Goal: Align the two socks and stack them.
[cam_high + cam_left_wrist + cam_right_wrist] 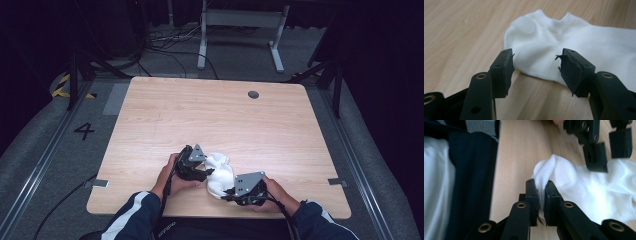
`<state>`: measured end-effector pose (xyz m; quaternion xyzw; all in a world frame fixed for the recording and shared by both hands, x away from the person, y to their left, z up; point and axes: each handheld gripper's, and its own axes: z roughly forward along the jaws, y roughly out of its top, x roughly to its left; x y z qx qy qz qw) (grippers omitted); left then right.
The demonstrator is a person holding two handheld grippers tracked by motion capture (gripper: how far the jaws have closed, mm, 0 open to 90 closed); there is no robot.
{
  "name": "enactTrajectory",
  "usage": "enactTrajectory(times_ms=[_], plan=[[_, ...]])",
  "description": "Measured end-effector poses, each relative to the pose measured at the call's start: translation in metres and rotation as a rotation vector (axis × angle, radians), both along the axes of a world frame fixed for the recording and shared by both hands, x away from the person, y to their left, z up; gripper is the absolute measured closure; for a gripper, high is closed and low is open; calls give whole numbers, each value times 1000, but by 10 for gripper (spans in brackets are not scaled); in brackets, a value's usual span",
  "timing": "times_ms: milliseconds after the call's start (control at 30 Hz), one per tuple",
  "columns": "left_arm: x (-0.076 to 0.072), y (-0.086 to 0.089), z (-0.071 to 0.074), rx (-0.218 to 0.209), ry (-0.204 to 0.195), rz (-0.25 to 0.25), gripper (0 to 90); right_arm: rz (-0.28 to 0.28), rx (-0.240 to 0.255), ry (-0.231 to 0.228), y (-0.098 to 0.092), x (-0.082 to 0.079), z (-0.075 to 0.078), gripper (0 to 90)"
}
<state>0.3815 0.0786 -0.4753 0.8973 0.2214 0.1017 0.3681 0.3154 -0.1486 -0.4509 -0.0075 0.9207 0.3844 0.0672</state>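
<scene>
Work in hand: a person handles a white sock [220,175] with two grippers at a wooden table [210,115].
Sock, place: it lies on the near part of the table, close to the person's edge, between the two hands. In the high view it is bunched, with one end toward the middle of the table and the other toward the near edge.
Left gripper [535,68]: its jaws stand apart, and the sock's rounded end lies on the wood just beyond and between the tips. The pads do not press on the cloth. The padding on one jaw looks frayed at its edge.
Right gripper [541,192]: its jaws are clamped on a fold of the sock, which stands up in a small peak above the pads. The rest of the cloth spreads away from the pinch across the table.
Grippers, relation: in the high view the left gripper [192,165] sits at the sock's left side and the right gripper [247,187] at its near right end, close together with the sock between them. In the right gripper view the left gripper's open jaws hang over the far part of the sock.
Hands: each hand grasps its gripper from behind; dark sleeves [135,215] with a white stripe come in from the bottom edge.
Table, other: a small dark round hole [253,94] sits near the far edge, well apart from the sock.
Floor: grey, with a painted number four [84,131] left of the table.
</scene>
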Motion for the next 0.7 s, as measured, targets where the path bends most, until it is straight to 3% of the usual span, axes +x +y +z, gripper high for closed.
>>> enactTrajectory(times_ms=[133,433,700], plan=[[-3,-8,-3,-9,17,-44,434,-2,3,-15,-9,-10,5,845],[-7,-15,-5,-24,45,-72,416,-49,50,-19,-33,-12,19,845],[-8,-19,-6,-33,60,-96,418,-42,52,-24,-33,-15,24,849]])
